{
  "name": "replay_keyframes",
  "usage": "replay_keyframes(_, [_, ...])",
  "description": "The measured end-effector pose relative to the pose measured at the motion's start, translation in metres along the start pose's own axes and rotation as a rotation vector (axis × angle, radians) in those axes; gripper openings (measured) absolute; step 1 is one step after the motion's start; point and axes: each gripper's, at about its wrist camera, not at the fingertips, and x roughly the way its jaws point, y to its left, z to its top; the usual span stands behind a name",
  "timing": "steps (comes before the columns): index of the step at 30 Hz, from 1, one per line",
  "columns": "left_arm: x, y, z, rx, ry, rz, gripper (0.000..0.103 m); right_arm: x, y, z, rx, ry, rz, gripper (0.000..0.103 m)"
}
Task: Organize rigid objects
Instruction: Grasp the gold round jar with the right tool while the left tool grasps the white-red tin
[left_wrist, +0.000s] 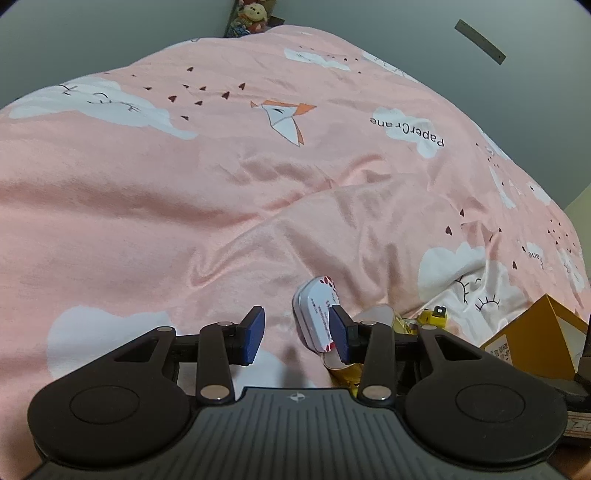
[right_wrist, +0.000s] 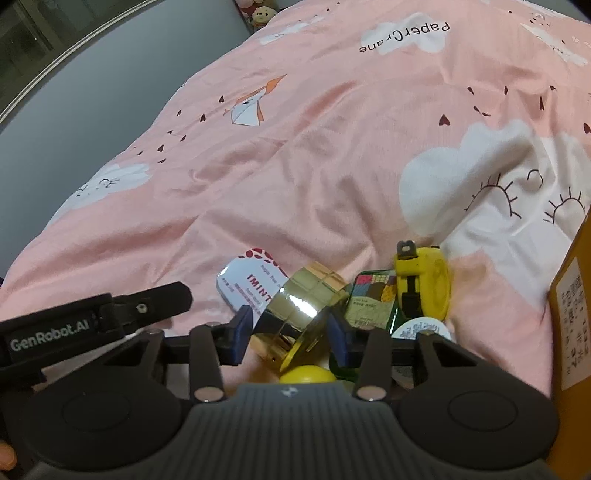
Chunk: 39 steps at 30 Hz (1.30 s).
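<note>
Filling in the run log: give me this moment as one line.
left gripper: open, empty | right gripper: fingers around gold tin, grip unclear | mint tin, tape measure on pink bedspread

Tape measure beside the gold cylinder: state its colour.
The tape measure is yellow with a black strap and grey metal hook, clearest in the right wrist view.

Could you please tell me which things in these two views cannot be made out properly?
- Gold cube: right wrist view, lower part hidden behind the right gripper; contact with its pads is unclear.
- Round white lid: right wrist view, print too small, partly behind the gripper arm.
- Orange box: left wrist view, cut off by the right edge.
- Mint tin: left wrist view, partly behind the left gripper finger.
</note>
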Motion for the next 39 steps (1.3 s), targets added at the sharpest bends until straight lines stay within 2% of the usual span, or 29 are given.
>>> replay_keyframes(3, [0.0, -0.001, -0.001, 0.009, 0.003, -0.003, 0.048, -0.005, -0.002, -0.001, 0.012, -0.002, -0.015, 0.037])
replay_keyframes(4, [0.0, -0.002, -0.001, 0.012, 0.005, -0.002, 0.048, -0.007, -0.003, -0.001, 0.016, -0.007, -0.036, 0.033])
replay_keyframes(6, [0.003, -0.002, -0.001, 0.012, 0.012, 0.001, 0.048, -0.006, -0.008, 0.0, 0.04, -0.008, -0.069, 0.032])
replay_keyframes(9, [0.007, -0.002, -0.001, 0.006, 0.025, -0.001, 0.048, 0.001, -0.015, 0.005, 0.09, 0.016, -0.041, 0.032])
replay_keyframes(12, [0.01, -0.001, -0.001, 0.005, 0.038, -0.004, 0.048, 0.01, -0.015, 0.004, 0.086, 0.014, -0.036, 0.031])
replay_keyframes(18, [0.027, -0.003, 0.0, -0.017, 0.06, -0.022, 0.057, -0.012, -0.009, 0.002, 0.02, -0.045, -0.032, 0.029])
replay_keyframes(24, [0.052, -0.003, -0.004, -0.029, 0.072, -0.025, 0.057, -0.016, -0.017, 0.003, 0.026, -0.055, -0.038, 0.029])
replay_keyframes(26, [0.058, -0.004, -0.005, -0.023, 0.073, -0.026, 0.052, -0.012, -0.019, 0.003, 0.041, -0.047, -0.031, 0.029])
replay_keyframes(29, [0.065, -0.008, -0.006, -0.018, 0.077, -0.067, 0.045, -0.011, -0.02, 0.002, 0.047, -0.049, -0.028, 0.029])
replay_keyframes(30, [0.066, -0.008, -0.007, -0.018, 0.073, -0.075, 0.04, -0.011, -0.021, 0.002, 0.052, -0.05, -0.025, 0.029])
replay_keyframes(32, [0.065, -0.01, -0.008, -0.009, 0.061, -0.082, 0.037, -0.012, -0.023, 0.003, 0.066, -0.049, -0.02, 0.029])
replay_keyframes(34, [0.059, -0.013, -0.009, 0.002, 0.037, -0.097, 0.025, -0.012, -0.024, 0.003, 0.071, -0.048, -0.016, 0.029])
replay_keyframes(39, [0.061, -0.014, -0.01, -0.011, 0.027, -0.1, 0.025, -0.01, -0.027, 0.003, 0.086, -0.051, -0.015, 0.029])
